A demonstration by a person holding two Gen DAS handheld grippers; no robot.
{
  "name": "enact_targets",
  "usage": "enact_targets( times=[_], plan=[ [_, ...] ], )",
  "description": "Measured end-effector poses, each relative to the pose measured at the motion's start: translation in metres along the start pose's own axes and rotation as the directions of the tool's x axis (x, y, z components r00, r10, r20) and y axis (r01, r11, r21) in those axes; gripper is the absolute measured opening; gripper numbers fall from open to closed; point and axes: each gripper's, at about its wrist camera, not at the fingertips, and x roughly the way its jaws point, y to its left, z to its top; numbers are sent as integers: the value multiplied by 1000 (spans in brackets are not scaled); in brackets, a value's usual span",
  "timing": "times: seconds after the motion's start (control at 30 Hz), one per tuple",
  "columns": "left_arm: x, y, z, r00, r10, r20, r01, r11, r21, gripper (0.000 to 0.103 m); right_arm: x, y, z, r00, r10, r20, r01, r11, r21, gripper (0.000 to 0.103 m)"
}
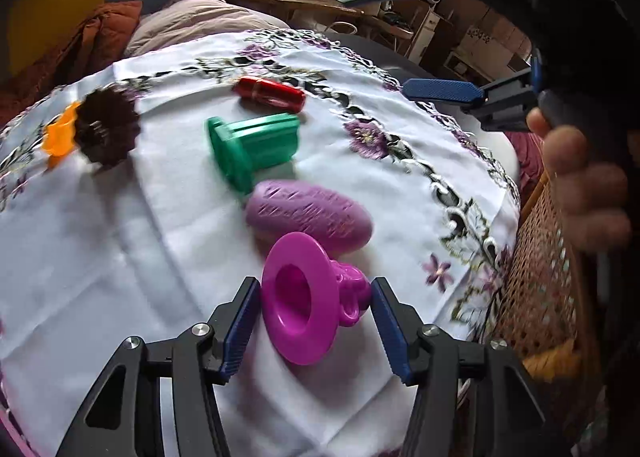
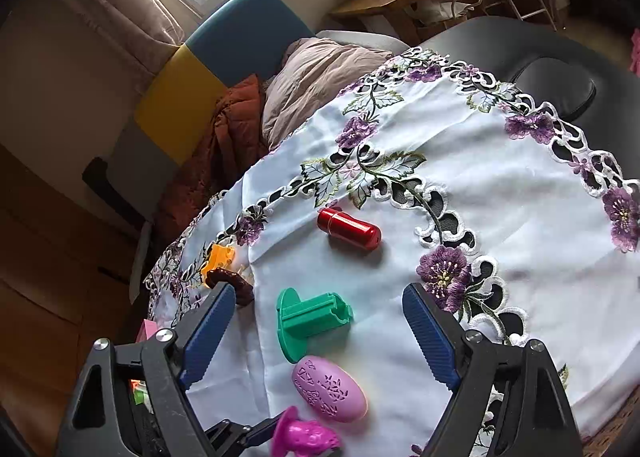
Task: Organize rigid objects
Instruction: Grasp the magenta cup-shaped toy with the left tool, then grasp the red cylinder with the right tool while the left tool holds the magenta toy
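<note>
Magenta flanged stamp (image 1: 312, 305) lies on its side on the white embroidered tablecloth (image 1: 120, 257), directly between the blue pads of the left tool (image 1: 314, 321). Its long axis runs across the jaws, flange by one pad and knobbed end by the other. The jaws stand part open, and whether the pads press yet is unclear. The right tool (image 2: 328, 333) hangs wide open and empty above the green stamp (image 2: 312, 317), farther from the magenta piece, so the left looks better placed.

In the right wrist view the bottom edge cuts off the magenta plastic flanged stamp (image 2: 306, 435); left of the jaws, a blue finger pad (image 2: 208, 333) half hides the dark brown scalloped mould (image 2: 236, 283).
</note>
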Motion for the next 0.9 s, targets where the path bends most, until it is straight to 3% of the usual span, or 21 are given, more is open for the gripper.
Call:
enact_targets(
  times=[0.2, 0.37, 0.47, 0.63, 0.9],
  plan=[
    [-32, 30, -31, 996, 76, 49, -73, 996, -59, 57, 9, -1, -1, 996, -79, -52, 79, 997, -5, 86],
    [-49, 57, -50, 990, 112, 87, -102, 989, -109, 57, 32, -2, 2, 972, -172, -162, 174, 985, -6, 86],
    [-50, 61, -52, 990, 99, 98, -85, 988, -131, 57, 53, -7, 7, 966, -148, -214, 170, 982, 88, 86],
    [-50, 62, -54, 989, 91, 112, -76, 988, -132, 57, 90, -3, 20, 965, -152, -214, 196, 959, 205, 91],
    [-50, 64, -57, 988, 77, 131, -60, 989, -134, 57, 136, 8, 40, 949, -255, -183, 297, 920, 255, 94]
  ],
)
